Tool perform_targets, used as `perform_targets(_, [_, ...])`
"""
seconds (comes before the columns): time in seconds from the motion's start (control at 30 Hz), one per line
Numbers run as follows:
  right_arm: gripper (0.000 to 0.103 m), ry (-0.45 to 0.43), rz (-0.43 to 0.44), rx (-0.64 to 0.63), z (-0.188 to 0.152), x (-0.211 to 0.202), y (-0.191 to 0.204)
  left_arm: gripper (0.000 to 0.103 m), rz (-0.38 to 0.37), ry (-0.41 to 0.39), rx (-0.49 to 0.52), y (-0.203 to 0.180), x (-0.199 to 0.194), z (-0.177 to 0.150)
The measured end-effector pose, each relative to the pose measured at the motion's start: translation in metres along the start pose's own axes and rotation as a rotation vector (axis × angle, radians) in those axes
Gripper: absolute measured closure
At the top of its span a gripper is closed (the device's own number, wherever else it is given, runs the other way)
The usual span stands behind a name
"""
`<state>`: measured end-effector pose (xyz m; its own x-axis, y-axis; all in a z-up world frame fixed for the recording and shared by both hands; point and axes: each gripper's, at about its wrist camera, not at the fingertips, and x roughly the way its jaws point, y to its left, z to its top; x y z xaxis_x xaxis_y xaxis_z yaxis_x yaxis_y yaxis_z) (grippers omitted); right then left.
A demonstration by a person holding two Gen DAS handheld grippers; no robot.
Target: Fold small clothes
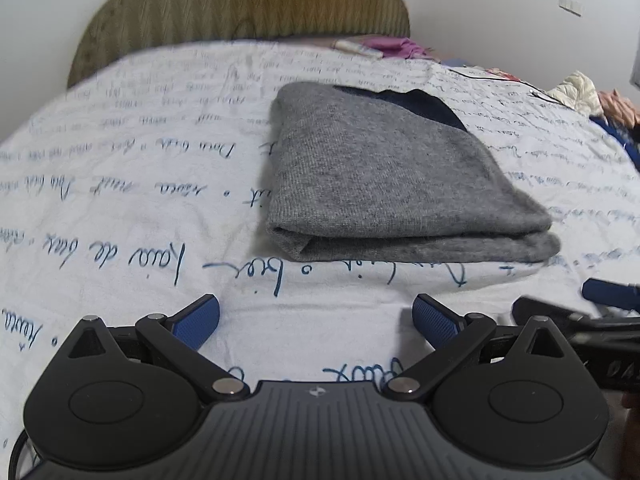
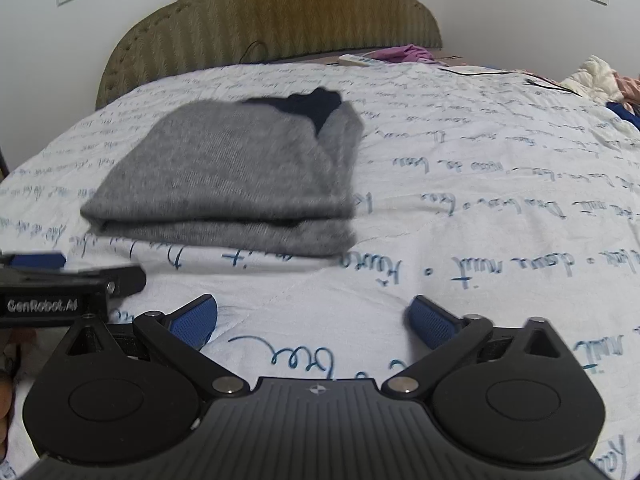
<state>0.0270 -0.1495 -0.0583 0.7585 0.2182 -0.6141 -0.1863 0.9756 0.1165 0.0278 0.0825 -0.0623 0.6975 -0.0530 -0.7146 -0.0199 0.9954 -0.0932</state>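
Observation:
A grey knit garment (image 1: 384, 172) with a dark navy part at its far end lies folded in a thick rectangle on the white bedspread; it also shows in the right wrist view (image 2: 236, 184), blurred. My left gripper (image 1: 316, 320) is open and empty, hovering over the sheet just short of the garment's near fold. My right gripper (image 2: 312, 320) is open and empty, near the garment's right front corner. Each gripper shows at the edge of the other's view: the right one (image 1: 592, 312) and the left one (image 2: 60, 288).
The white bedspread (image 1: 120, 200) has blue handwriting print. An olive padded headboard (image 2: 276, 16) stands at the back. Pink cloth and a remote (image 2: 360, 59) lie near it. A black cable (image 2: 500, 73) and a pile of clothes (image 2: 600, 80) are at the far right.

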Motion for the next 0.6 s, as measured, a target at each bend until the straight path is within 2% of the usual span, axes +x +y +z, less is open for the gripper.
perform_targets(0.1, [0.000, -0.038, 0.036, 0.063, 0.012, -0.020, -0.009, 0.000, -0.057, -0.001, -0.060, 0.005, -0.015, 0.008])
perform_targets(0.23, [0.000, -0.057, 0.016, 0.021, 0.022, -0.030, -0.009, 0.000, -0.042, 0.010, -0.011, -0.005, -0.022, 0.017])
perform_targets(0.3, [0.000, -0.052, 0.011, -0.003, 0.024, -0.029, -0.008, 0.000, -0.039, -0.022, -0.021, -0.006, -0.027, 0.017])
perform_targets(0.37, [0.000, -0.036, 0.017, 0.003, 0.023, -0.024, -0.008, 0.000, -0.035, -0.057, -0.018, -0.008, -0.031, 0.016])
perform_targets(0.6, [0.000, 0.072, 0.072, 0.081, 0.022, -0.001, -0.006, 0.000, -0.011, -0.068, 0.070, -0.021, -0.041, 0.017])
